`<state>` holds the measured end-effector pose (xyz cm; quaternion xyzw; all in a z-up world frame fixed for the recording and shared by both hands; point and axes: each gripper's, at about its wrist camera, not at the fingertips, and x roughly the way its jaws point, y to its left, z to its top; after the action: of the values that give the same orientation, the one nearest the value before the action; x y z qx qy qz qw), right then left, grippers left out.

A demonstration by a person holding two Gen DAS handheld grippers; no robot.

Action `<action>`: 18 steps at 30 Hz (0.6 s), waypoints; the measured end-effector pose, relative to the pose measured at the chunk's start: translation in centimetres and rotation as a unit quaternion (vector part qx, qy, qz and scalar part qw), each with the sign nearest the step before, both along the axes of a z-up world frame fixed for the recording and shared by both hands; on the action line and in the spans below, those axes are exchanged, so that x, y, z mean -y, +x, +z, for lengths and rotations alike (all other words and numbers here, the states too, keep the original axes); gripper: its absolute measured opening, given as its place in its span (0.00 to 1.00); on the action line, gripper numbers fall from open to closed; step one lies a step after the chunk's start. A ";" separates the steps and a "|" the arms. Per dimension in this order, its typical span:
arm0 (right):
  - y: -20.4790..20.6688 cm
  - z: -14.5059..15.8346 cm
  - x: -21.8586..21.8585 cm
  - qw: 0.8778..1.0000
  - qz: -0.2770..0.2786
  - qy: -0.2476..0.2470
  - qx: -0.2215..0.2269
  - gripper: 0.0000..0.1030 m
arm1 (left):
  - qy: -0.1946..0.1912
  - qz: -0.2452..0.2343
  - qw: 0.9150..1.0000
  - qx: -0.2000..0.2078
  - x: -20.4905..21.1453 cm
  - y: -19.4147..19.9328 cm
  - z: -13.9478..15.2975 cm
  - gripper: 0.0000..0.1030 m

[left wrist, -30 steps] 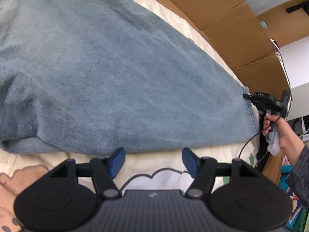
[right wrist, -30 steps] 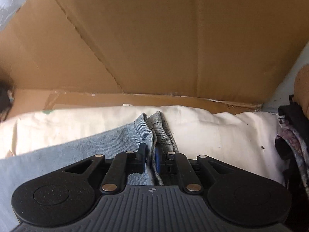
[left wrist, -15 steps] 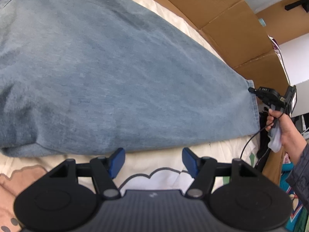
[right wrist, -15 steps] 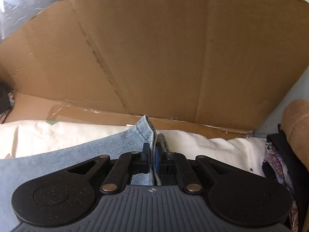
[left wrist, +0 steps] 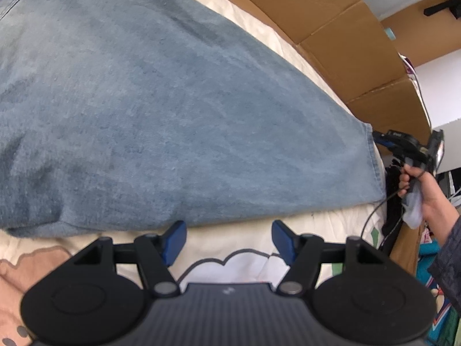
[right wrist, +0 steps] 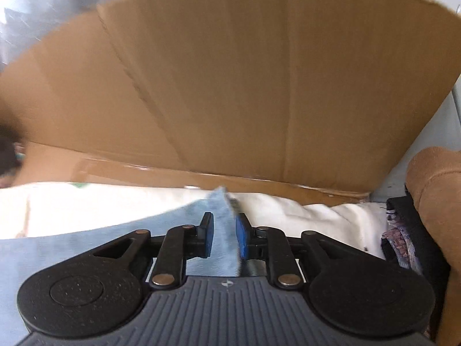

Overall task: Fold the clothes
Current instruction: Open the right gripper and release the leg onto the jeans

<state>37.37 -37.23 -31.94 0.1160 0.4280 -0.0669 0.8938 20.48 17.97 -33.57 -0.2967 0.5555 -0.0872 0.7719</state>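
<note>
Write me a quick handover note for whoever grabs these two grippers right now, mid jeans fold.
Left gripper: open, empty, over the cream printed bedsheet just short of the near edge of the light blue denim jeans.
Right gripper: jaws opening, with the jeans' hem corner between them, in front of the brown cardboard wall.
Done: jeans laid out flat along the sheet.
Left: no fold across the length shows yet; likely regrip the hem end and fold it over.
</note>
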 end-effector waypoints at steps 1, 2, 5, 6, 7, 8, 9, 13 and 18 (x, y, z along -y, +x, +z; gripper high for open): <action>-0.4 0.7 -0.1 1.000 0.010 0.001 0.003 0.23 | 0.000 0.000 1.000 0.000 0.1 0.0 0.0 0.66; -0.8 1.4 -0.2 1.000 0.020 0.002 0.006 0.23 | -0.001 -0.001 1.000 0.001 0.3 0.0 0.0 0.66; -2.7 3.1 -0.4 0.999 0.033 0.002 0.010 0.24 | 0.000 -0.007 1.000 0.003 0.7 -0.1 0.2 0.66; -3.5 3.5 -0.5 0.999 0.034 0.004 0.010 0.24 | 0.001 -0.008 1.000 0.003 0.9 -0.1 0.2 0.66; -4.2 3.8 -0.7 0.999 0.036 0.006 0.010 0.27 | 0.002 -0.010 1.000 0.003 1.1 -0.1 0.2 0.66; -5.3 4.1 -0.8 0.999 0.035 0.007 0.008 0.31 | 0.002 -0.012 1.000 0.002 1.3 -0.1 0.2 0.66; -6.4 4.4 -0.9 0.999 0.035 0.008 0.007 0.32 | 0.003 -0.012 1.000 0.000 1.5 0.0 0.1 0.66; -11.0 4.8 -1.3 0.999 0.018 0.030 0.005 0.34 | 0.006 -0.019 1.000 -0.006 2.6 0.5 0.2 0.66; -17.2 4.1 -2.1 0.998 -0.016 0.050 0.020 0.34 | 0.024 -0.050 0.998 0.001 3.8 1.9 1.9 0.66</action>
<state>20.18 -35.11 -27.84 0.1684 0.4107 -0.0570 0.8943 22.33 14.19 -31.72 -0.2500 0.5709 -0.1127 0.7738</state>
